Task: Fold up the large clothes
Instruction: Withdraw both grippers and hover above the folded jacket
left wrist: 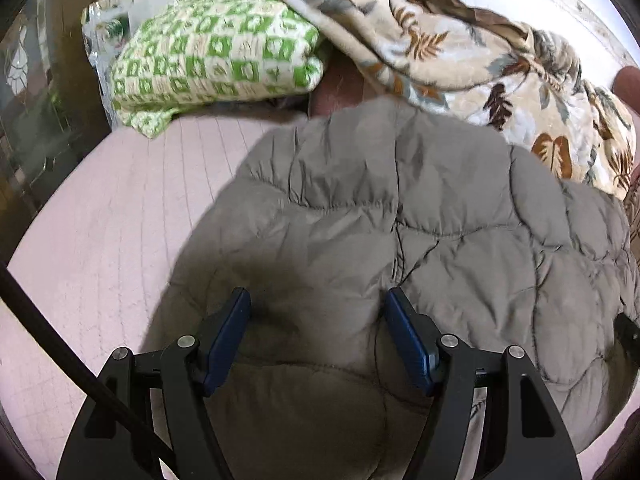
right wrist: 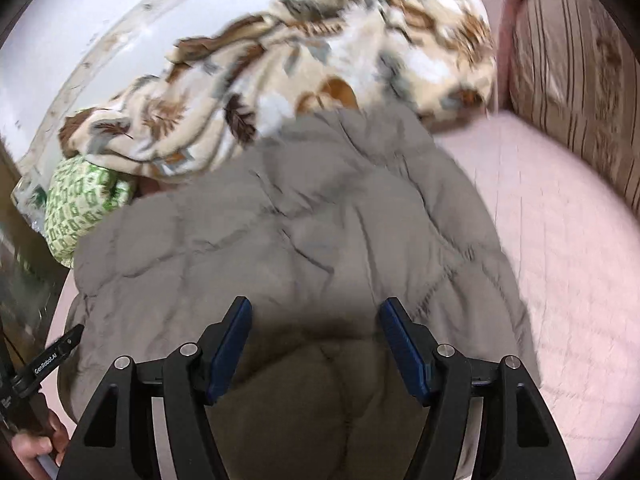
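A grey-brown quilted puffer jacket [left wrist: 400, 220] lies spread on the pink quilted bed cover [left wrist: 120, 220]. My left gripper [left wrist: 317, 296] hangs open low over the jacket's near left part. Padded fabric swells up between its blue pads [left wrist: 228, 340], which do not visibly pinch it. In the right wrist view the same jacket [right wrist: 300, 220] fills the middle. My right gripper [right wrist: 316, 302] stands open over its near edge, with a shaded bulge of fabric between the fingers. The left gripper's finger [right wrist: 60, 348] and a hand [right wrist: 36, 444] show at the lower left.
A leaf-patterned fleece blanket [left wrist: 460, 52] lies bunched behind the jacket and touches its far edge. A folded green-and-white checked blanket [left wrist: 208, 52] sits at the back left. A striped cushion or headboard [right wrist: 572, 80] stands at the right, dark wooden furniture [left wrist: 48, 100] at the left.
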Available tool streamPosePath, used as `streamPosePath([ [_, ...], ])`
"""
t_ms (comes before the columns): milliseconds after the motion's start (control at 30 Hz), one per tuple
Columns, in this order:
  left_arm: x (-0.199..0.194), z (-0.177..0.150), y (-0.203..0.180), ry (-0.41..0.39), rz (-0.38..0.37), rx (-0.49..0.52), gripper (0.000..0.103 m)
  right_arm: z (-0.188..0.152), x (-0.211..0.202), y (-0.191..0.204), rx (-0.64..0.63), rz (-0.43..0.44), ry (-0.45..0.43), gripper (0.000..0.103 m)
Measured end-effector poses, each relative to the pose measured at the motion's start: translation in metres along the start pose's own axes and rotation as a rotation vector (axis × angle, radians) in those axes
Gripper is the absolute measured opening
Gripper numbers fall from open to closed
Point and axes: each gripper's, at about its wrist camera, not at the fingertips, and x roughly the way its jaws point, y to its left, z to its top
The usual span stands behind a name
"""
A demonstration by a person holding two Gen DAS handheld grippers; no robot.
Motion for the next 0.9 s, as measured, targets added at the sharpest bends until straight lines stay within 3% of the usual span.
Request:
streamPosePath([
  [167,-0.016,-0.001,-0.010,-0.080,0.044,0.049,0.069,-0.004,0.004,0.013,-0.051,-0.028,0.003,0.074],
  [433,-0.054,-0.002,-0.022,-0.232,0.053,0.089,0.069,-0.008,-0.024,0.047,-0.160,0.040,-0.071,0.074],
  [900,-0.049,-0.016,-0.023,-0.201,0.052,0.140,0.069,-0.042,-0.024,0.111,-0.368,0.096,-0.064,0.074],
])
